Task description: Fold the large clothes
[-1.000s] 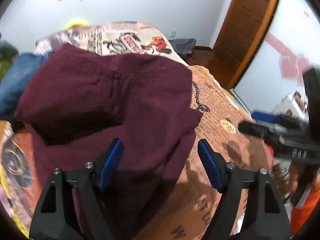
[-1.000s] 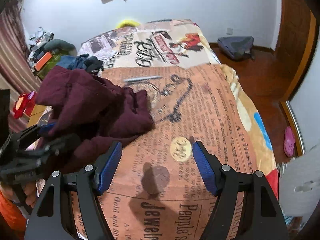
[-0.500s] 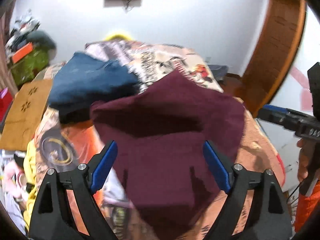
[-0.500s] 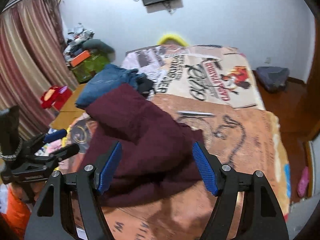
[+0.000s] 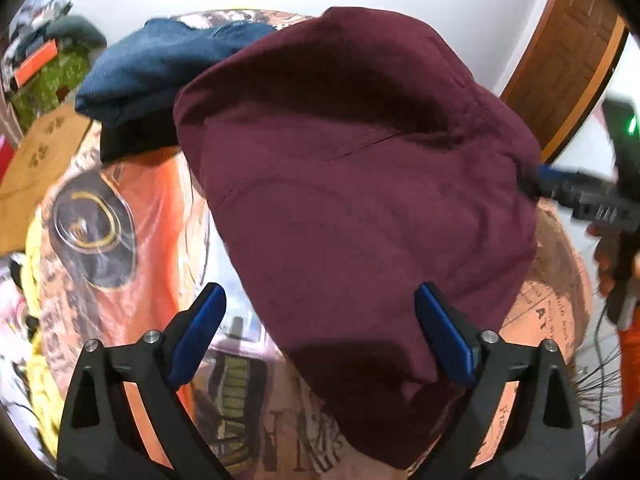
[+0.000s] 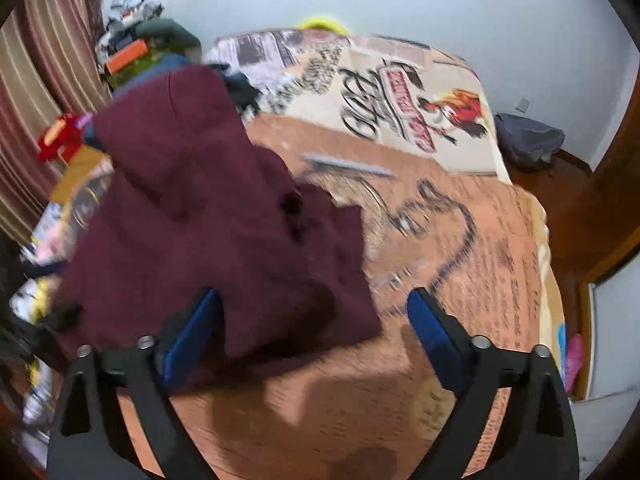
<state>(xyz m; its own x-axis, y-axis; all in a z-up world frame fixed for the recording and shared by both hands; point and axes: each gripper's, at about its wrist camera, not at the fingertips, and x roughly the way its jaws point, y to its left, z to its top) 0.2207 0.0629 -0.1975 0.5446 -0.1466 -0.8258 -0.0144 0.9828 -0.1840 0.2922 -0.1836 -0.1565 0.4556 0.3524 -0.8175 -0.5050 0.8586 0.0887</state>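
Note:
A large maroon garment (image 5: 360, 184) lies bunched on the printed bedspread (image 5: 132, 240); it also shows in the right wrist view (image 6: 208, 232), on the left part of the bedspread (image 6: 460, 264). My left gripper (image 5: 320, 332) is open, its blue pads either side of the garment's near edge, just above the cloth. My right gripper (image 6: 312, 336) is open, hovering over the garment's near right corner. The right gripper also shows in the left wrist view (image 5: 576, 192) at the garment's right edge.
A folded blue garment (image 5: 160, 68) lies behind the maroon one. Cluttered items and a green box (image 6: 136, 52) stand by the striped curtain (image 6: 40, 80). A grey bag (image 6: 528, 140) lies on the wooden floor; a brown door (image 5: 568, 52) is at right.
Both grippers have moved closer to the maroon garment. The garment now fills more of both views, and its shape has shifted. Both grippers stay open.

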